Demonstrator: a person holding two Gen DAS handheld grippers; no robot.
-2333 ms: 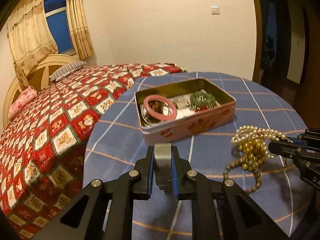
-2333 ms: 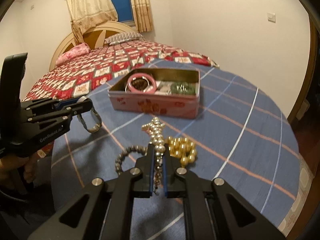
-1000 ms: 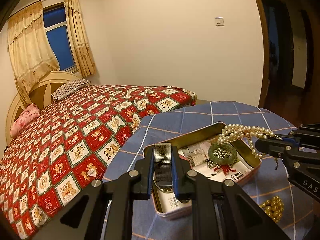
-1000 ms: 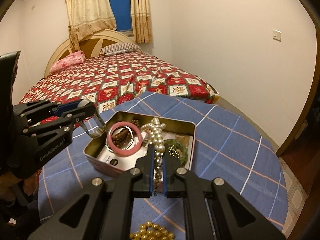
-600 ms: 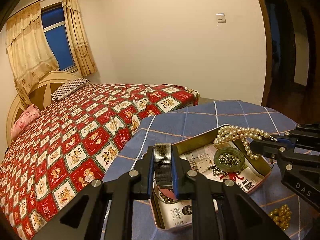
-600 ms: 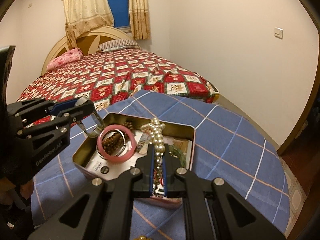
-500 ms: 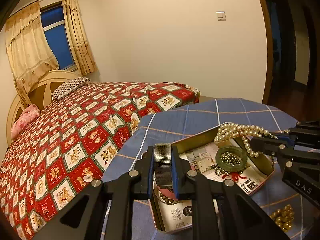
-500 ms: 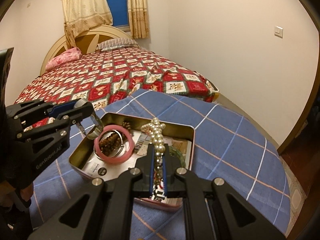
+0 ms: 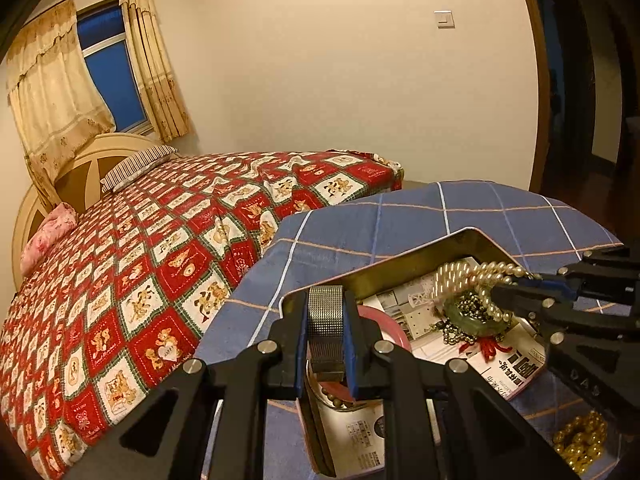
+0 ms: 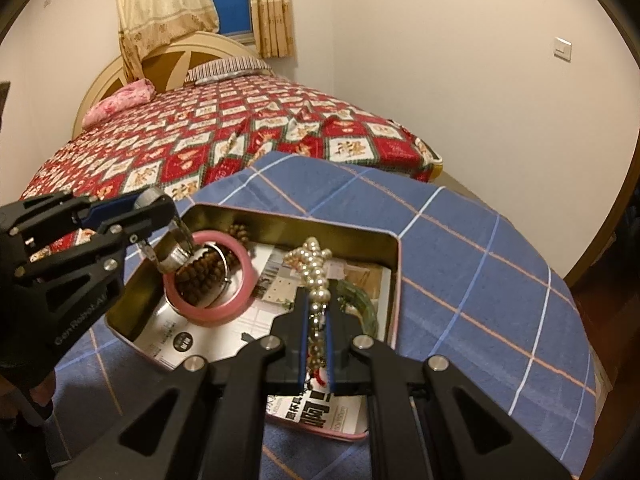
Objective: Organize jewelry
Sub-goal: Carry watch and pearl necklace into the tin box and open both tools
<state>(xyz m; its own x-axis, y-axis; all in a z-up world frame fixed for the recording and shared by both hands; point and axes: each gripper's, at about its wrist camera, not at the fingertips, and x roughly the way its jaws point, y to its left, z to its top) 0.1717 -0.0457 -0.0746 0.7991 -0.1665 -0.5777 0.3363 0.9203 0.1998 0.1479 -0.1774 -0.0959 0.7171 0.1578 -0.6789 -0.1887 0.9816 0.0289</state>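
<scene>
Over the open tin [image 10: 394,280] on the blue-checked bench [image 10: 480,248], the left gripper [image 9: 326,354] clamps a mesh metal band [image 9: 326,316] while the right gripper [image 10: 316,344] pinches a pearl necklace [image 10: 314,266] above the tin's green bangle [image 9: 476,320].

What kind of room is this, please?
Most likely a home bedroom: a bed with a red patterned quilt and a pink pillow, a curtained window, and a round table under a blue checked cloth.

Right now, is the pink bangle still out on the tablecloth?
No, the pink bangle lies inside the open tin, around brown beads.
</scene>
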